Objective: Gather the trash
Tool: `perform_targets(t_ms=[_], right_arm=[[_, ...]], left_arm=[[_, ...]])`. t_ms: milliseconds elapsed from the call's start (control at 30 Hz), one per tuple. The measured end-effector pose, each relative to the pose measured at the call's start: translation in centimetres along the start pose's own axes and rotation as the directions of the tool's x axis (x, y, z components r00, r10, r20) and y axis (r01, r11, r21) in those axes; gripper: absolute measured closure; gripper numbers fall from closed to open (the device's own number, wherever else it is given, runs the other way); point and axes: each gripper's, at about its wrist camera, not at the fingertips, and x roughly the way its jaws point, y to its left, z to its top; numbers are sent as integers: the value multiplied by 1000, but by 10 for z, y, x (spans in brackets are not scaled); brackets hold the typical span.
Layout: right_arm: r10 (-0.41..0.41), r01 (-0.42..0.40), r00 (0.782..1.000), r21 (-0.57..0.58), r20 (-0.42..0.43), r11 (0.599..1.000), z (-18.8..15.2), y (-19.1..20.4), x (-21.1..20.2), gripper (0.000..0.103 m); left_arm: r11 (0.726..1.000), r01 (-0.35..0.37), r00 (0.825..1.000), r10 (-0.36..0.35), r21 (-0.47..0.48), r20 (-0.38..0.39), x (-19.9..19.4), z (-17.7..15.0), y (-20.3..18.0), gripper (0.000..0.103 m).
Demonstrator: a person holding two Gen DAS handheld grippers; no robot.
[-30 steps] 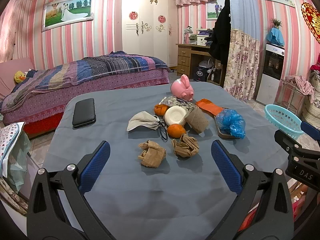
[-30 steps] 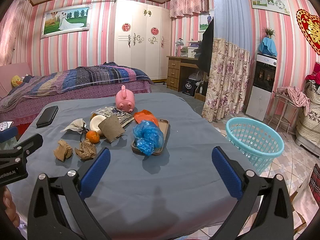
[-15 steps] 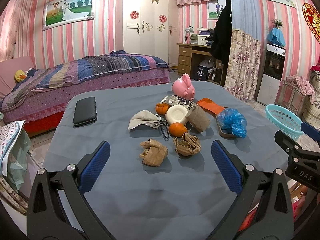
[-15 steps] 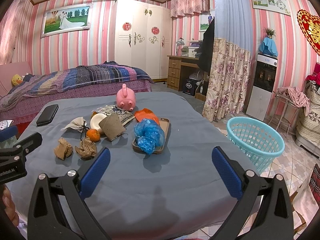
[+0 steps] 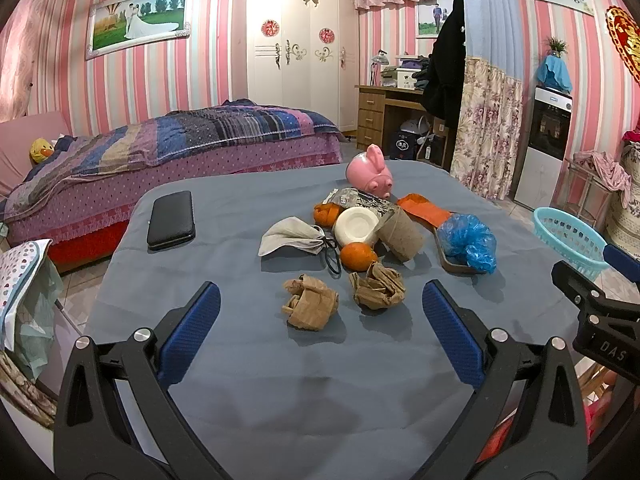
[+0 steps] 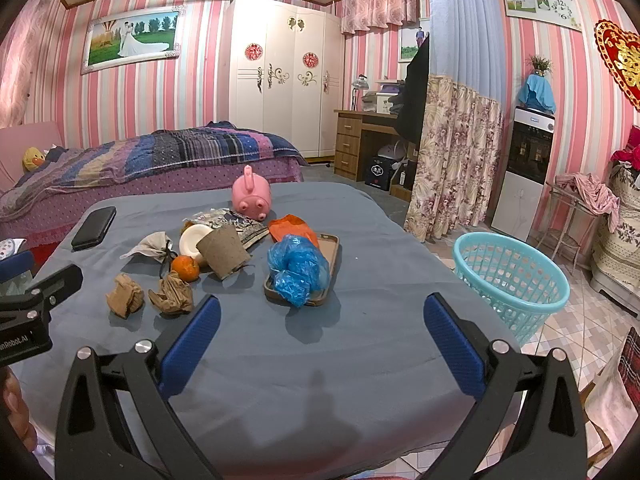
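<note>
While both tools hang released over the near edge of the grey bench [image 5: 248,368], the left tool [image 5: 320,320] faces two crumpled brown paper wads [image 5: 311,307] [image 5: 378,290] lying apart just beyond its fingers. Right tool [image 6: 320,320] points at a blue plastic bag [image 6: 298,268]; a teal basket [image 6: 516,280] stands on the floor, right.

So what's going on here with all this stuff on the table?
A person holds a two-finger gripper in each hand to collect trash. Both the left gripper and the right gripper are open and empty, above the near edge of the grey-covered table. Nothing is picked up yet. Two crumpled brown paper balls lie closest to the left one, a blue plastic bag ahead of the right. A turquoise basket stands on the floor to the right.
</note>
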Motion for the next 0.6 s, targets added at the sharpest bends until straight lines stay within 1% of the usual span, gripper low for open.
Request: perform_targets(t_ms=[300, 600], right_arm=[[1, -1, 1000, 0, -2, 1000, -1, 0, 0, 4], [-10, 10, 1000, 4, 1, 1000, -5, -6, -1, 4]], left_arm=[[1000, -4, 1000, 4, -10, -2, 2, -4, 4, 5], [1000, -2, 1000, 2, -13, -20, 9, -5, 5, 5]])
